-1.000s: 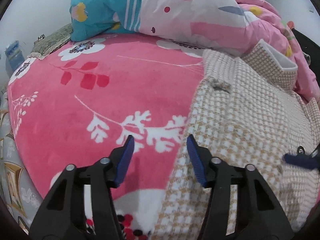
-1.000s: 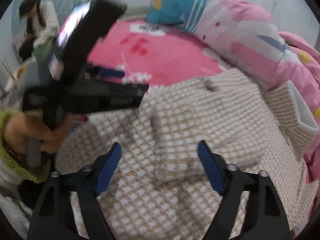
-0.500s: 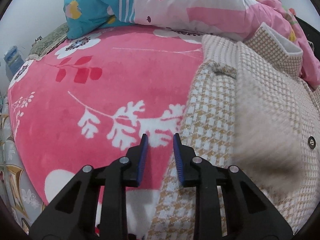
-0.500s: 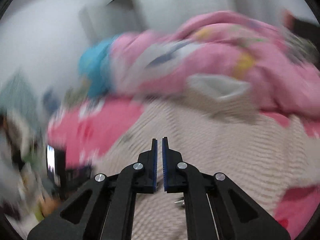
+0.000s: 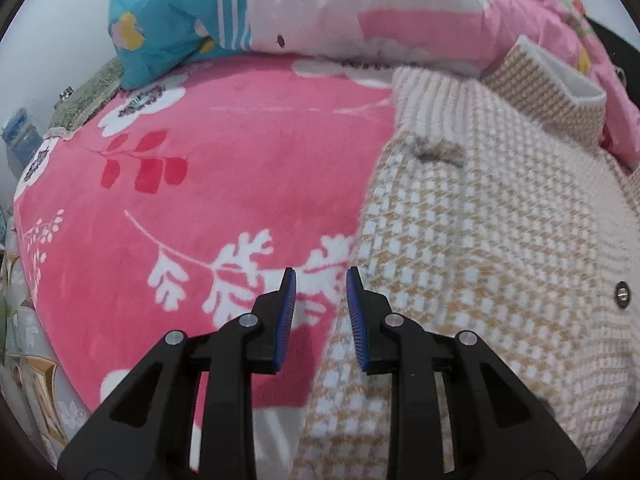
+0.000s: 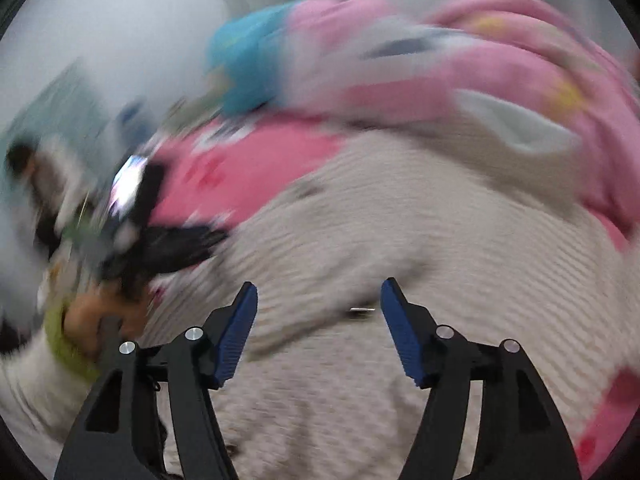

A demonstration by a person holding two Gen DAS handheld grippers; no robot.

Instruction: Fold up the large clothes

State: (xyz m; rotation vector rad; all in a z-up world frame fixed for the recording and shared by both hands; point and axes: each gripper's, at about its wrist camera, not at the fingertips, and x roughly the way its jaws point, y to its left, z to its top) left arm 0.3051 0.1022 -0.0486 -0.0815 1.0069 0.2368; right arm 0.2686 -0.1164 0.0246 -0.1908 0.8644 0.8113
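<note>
A beige-and-white houndstooth coat [image 5: 480, 248] lies spread on a pink floral blanket [image 5: 224, 168]; its collar [image 5: 552, 92] is at the far right. My left gripper [image 5: 320, 280] hovers at the coat's left edge, jaws narrowly apart with nothing between them. In the blurred right wrist view the coat [image 6: 400, 248] fills the middle. My right gripper [image 6: 318, 300] is wide open above it and holds nothing. The left gripper and the hand holding it [image 6: 132, 264] show at the left of that view.
A pink and teal cartoon quilt [image 5: 360, 12] is piled along the back of the bed, against the coat's collar. A green-patterned cushion [image 5: 88, 96] lies at the far left by the wall. The bed's edge [image 5: 32, 360] drops off at the lower left.
My left gripper narrowed from wide open to a small gap and shifted a little. My right gripper closed half a second ago and has opened wide again, swinging fast over the coat.
</note>
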